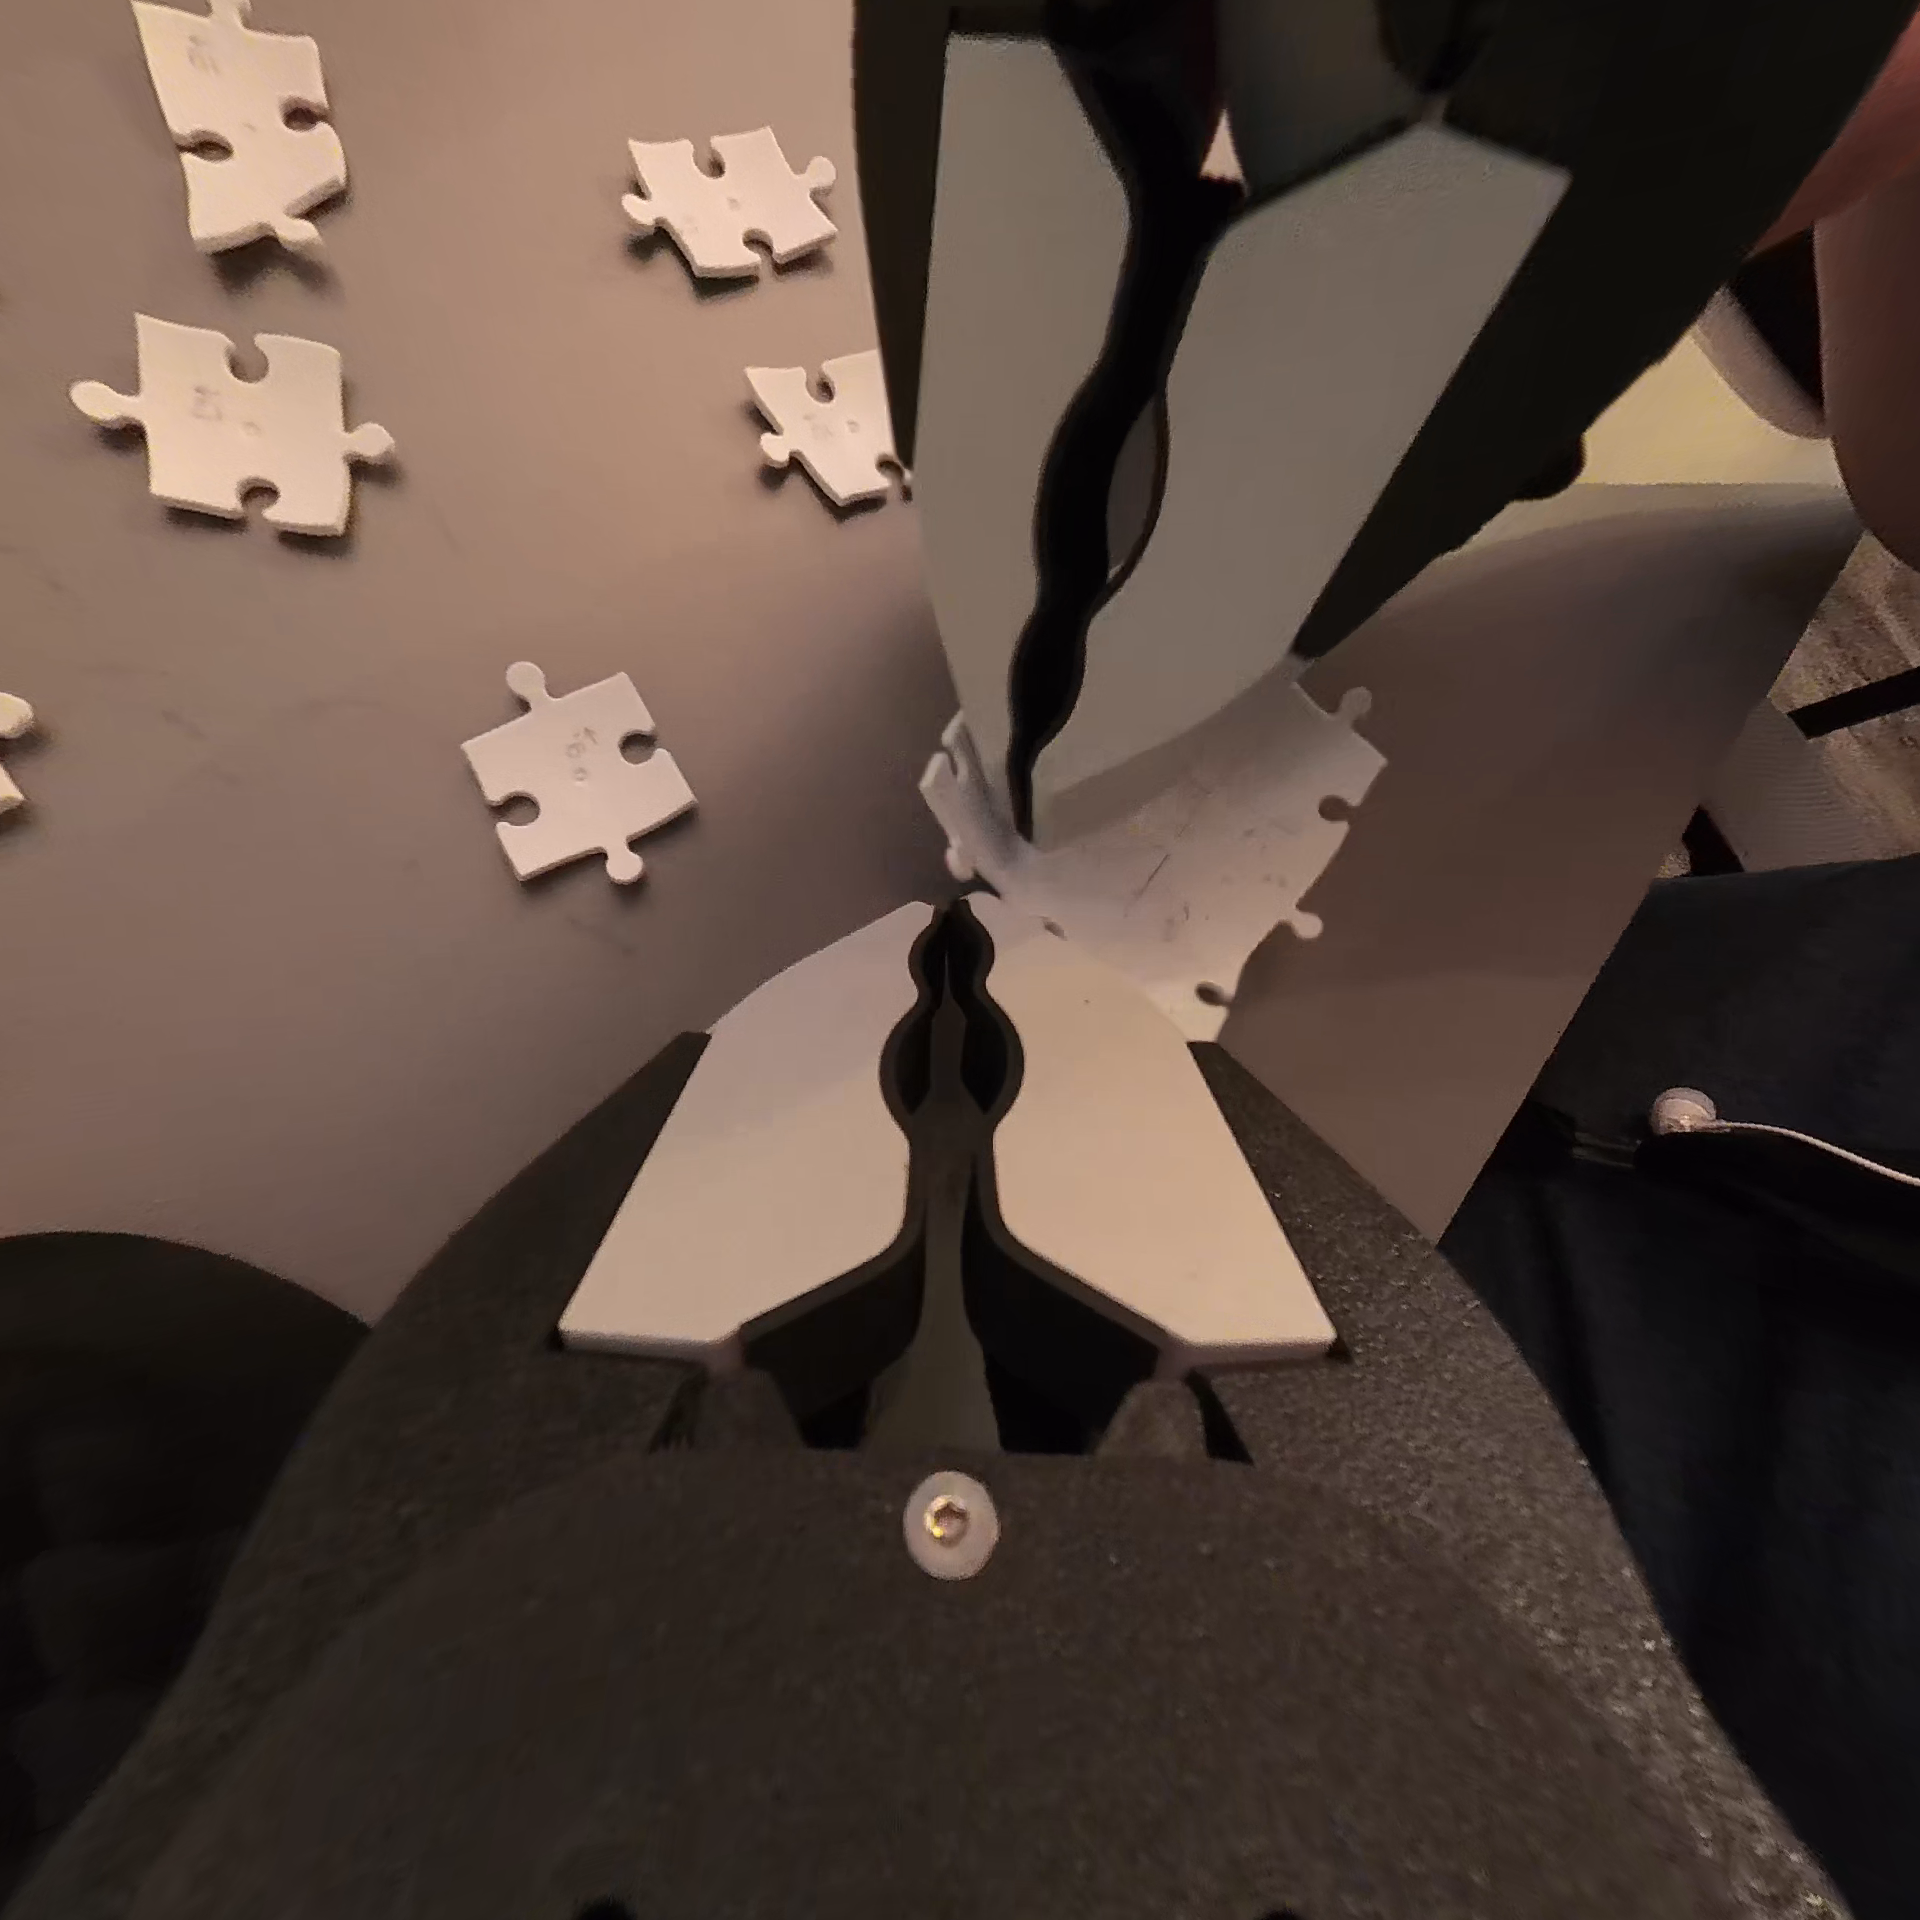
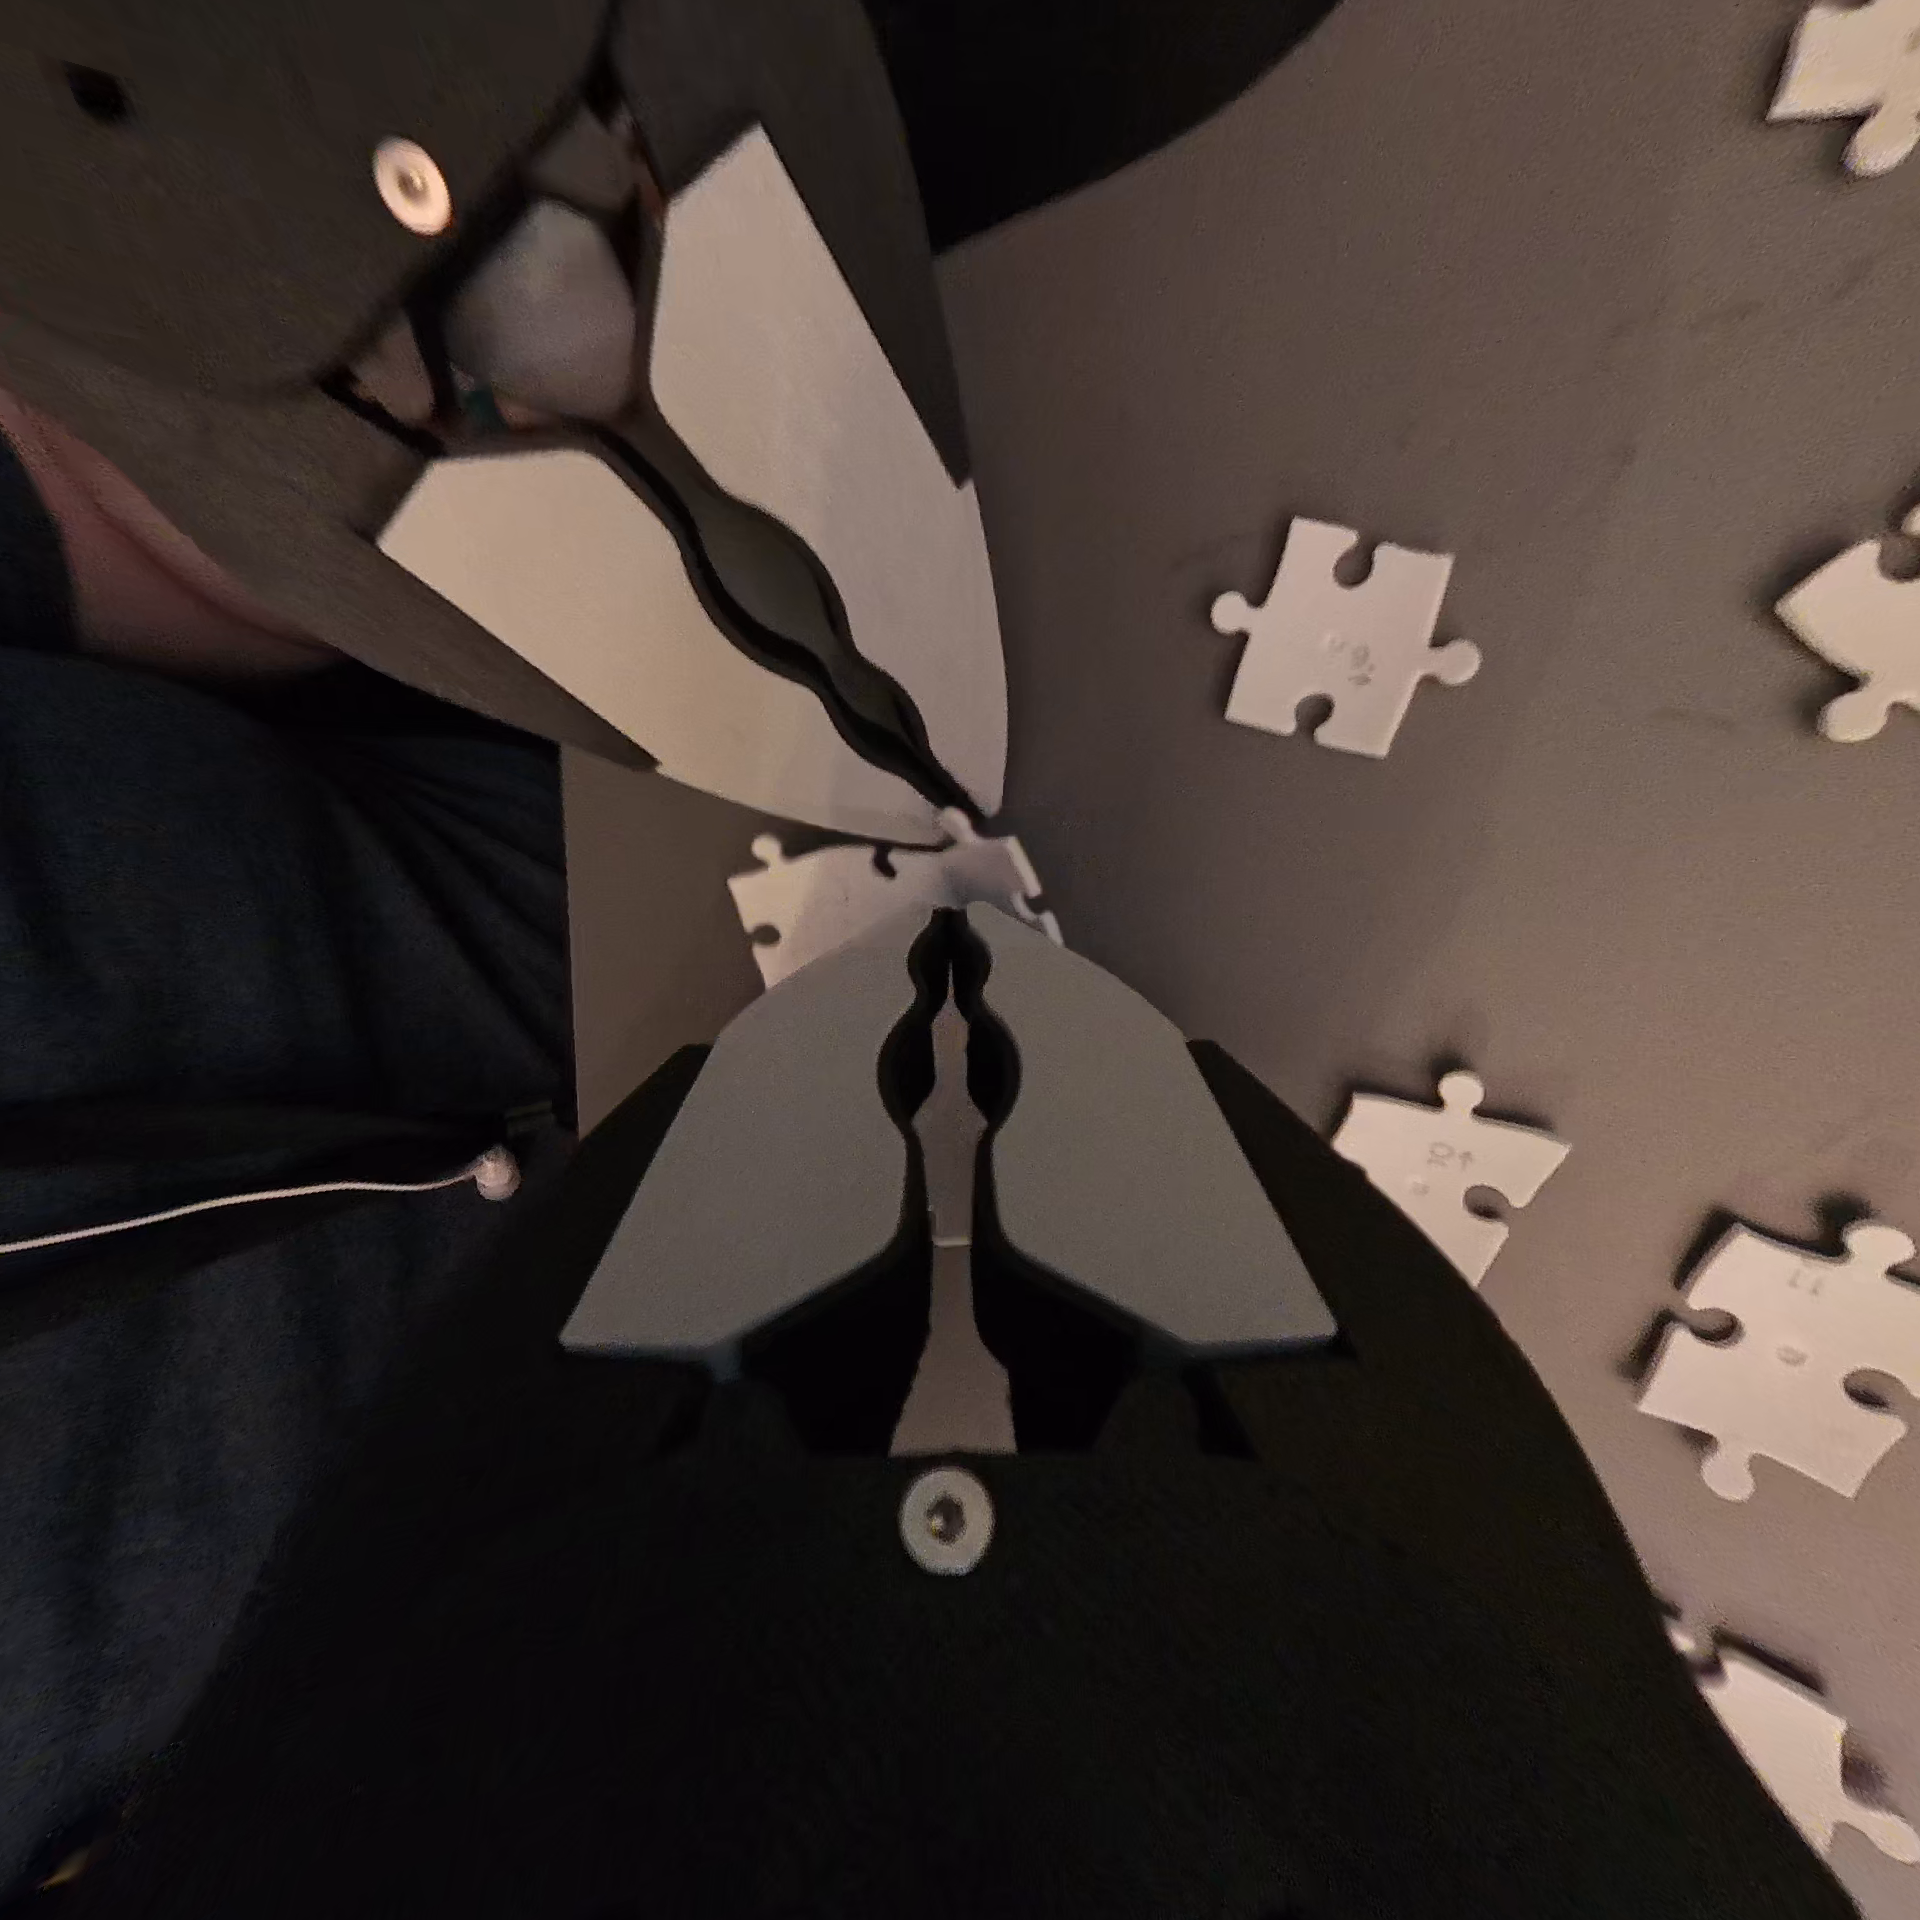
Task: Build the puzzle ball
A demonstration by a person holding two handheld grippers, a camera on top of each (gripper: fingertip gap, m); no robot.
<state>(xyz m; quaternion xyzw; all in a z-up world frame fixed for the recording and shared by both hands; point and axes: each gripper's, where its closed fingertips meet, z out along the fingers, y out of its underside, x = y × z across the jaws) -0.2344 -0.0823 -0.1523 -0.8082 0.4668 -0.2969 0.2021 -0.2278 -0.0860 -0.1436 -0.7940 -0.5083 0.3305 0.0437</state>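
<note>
A curved section of joined white puzzle pieces (image 1: 1184,862) is held in the air over the near edge of the grey table (image 1: 416,987). My left gripper (image 1: 956,914) is shut on its lower left edge. My right gripper (image 1: 1023,831) comes down from above and is shut on the section's upper left part. In the right wrist view my right gripper (image 2: 956,920) pinches the white section (image 2: 987,868), and the left gripper (image 2: 961,816) meets it from the upper left. Most of the section is hidden behind the fingers.
Several loose white puzzle pieces lie flat on the table, one nearest (image 1: 577,774), others farther left (image 1: 234,426) and in the right wrist view (image 2: 1340,644). A person's dark blue garment with a white cord (image 1: 1714,1143) is beside the table edge. A dark round object (image 1: 125,1403) sits at lower left. The tips of both grippers are at nearly the same place.
</note>
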